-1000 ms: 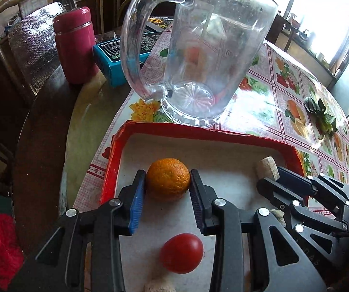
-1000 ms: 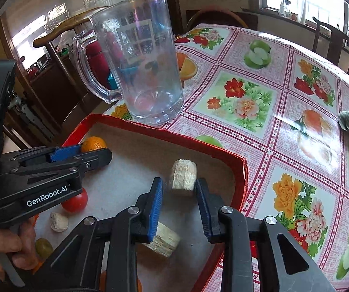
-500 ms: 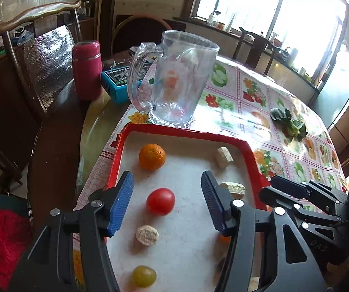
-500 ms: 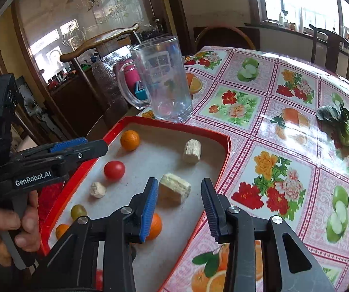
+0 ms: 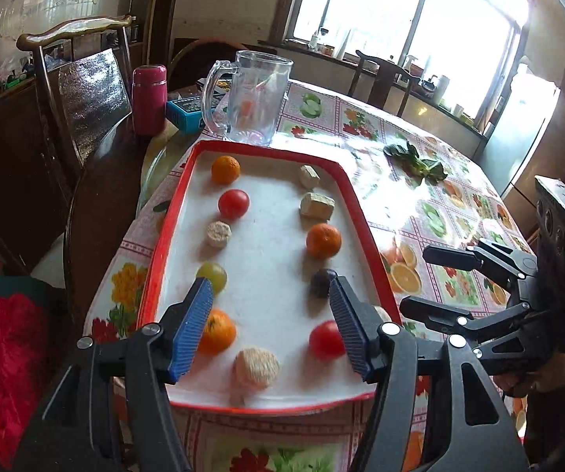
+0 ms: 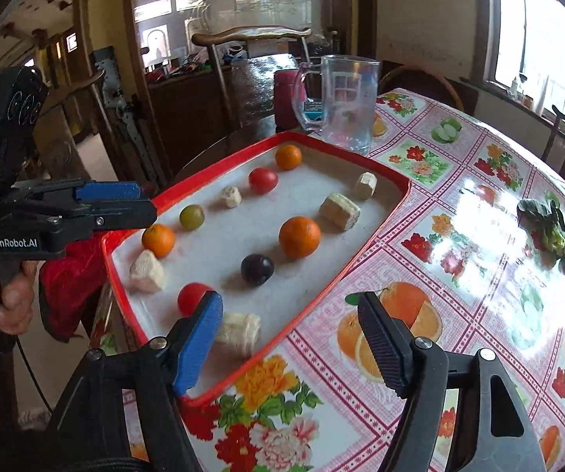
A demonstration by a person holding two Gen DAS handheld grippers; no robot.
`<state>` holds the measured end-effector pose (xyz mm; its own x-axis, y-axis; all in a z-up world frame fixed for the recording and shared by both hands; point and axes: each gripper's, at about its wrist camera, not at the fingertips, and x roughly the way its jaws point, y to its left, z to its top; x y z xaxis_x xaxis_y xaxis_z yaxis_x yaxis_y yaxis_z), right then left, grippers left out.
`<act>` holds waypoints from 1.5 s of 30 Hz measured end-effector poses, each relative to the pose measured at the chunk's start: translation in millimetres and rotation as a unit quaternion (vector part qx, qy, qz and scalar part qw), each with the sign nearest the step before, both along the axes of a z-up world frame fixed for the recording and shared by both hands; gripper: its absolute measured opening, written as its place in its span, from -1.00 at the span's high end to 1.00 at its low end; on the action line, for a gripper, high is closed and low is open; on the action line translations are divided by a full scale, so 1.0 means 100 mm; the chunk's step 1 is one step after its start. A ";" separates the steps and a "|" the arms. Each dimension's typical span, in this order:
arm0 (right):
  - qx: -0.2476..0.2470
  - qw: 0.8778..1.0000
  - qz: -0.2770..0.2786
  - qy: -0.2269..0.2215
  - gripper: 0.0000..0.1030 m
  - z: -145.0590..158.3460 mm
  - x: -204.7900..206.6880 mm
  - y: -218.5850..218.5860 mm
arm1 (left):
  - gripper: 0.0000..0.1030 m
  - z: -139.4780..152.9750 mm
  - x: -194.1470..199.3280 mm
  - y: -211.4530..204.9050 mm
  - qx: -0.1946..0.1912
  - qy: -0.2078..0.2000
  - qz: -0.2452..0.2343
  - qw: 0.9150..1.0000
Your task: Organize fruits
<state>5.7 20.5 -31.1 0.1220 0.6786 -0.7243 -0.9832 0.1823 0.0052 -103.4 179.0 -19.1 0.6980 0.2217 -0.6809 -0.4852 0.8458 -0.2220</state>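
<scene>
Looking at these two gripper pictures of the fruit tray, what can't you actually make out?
- Left wrist view: the near orange is half hidden behind a blue pad of the left gripper; the dark fruit is partly covered by the other pad.
- Right wrist view: the near tomato and the pale chunk are partly behind the right gripper.
- Both views: what the pale chunks are stays unclear.
- Left wrist view: window glare washes out the tablecloth.

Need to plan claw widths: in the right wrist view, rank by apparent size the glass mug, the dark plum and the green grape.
1. glass mug, clearly the largest even though farthest.
2. dark plum.
3. green grape, slightly smaller, but it lies farther back on the red tray, so the gap with the plum is unsure.
</scene>
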 end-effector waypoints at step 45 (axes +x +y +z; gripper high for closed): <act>-0.002 0.987 0.160 -0.028 -0.78 0.00 -0.42 -0.66 | -0.62 0.04 -0.60 -0.96 0.175 0.040 -0.033 0.983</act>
